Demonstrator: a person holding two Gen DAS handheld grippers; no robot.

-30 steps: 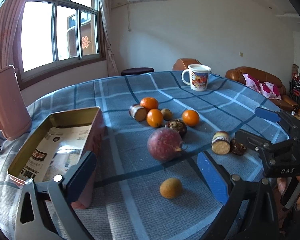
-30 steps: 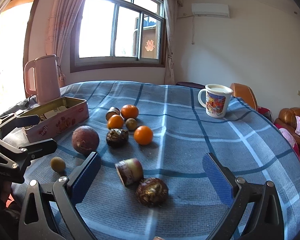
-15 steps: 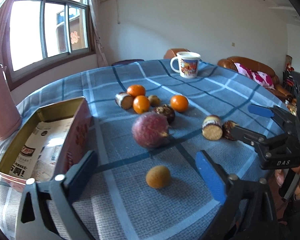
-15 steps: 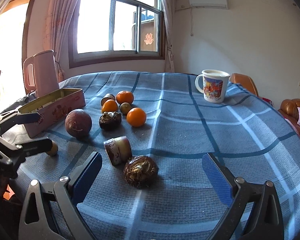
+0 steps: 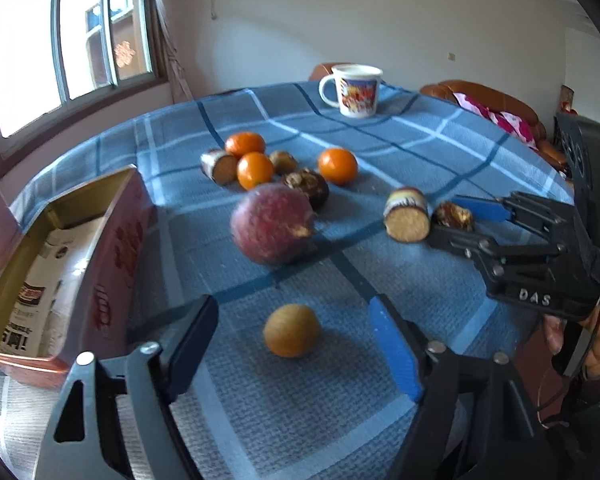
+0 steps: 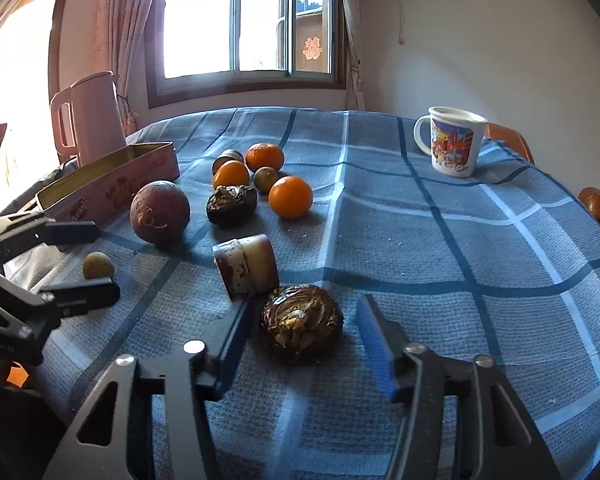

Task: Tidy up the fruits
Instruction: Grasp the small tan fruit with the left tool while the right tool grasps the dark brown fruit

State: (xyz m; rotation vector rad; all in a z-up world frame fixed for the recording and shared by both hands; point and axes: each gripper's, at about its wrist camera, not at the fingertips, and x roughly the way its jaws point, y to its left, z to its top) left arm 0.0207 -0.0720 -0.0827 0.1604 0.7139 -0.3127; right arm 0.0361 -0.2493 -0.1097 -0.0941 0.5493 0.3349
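Nearest the left wrist camera, at six o'clock, the left gripper [image 5: 296, 344] straddles a small tan fruit [image 5: 292, 330], round and matte; its jaws have just been closing, yet gaps show on both sides, so nothing is gripped. Likewise the right gripper [image 6: 300, 338] brackets a dark, wrinkled brown fruit [image 6: 302, 328] with glossy, flaky skin, jaws just closing and narrower, pads apparently short of contact. The step in hand looks like a double pickup; next each tool likely needs to pinch gently on its round, roll-prone target, then carry it toward the open tin box [image 5: 80, 216] at nine o'clock, metal-walled and lined with printed paper. Farther out on the woven blue plaid tablecloth [image 6: 440, 240] lie a cut cylindrical piece [image 6: 247, 266], a large reddish-purple fruit [image 5: 271, 229], smooth oranges [image 5: 337, 165], and, at one o'clock, a printed mug [image 6: 452, 142].
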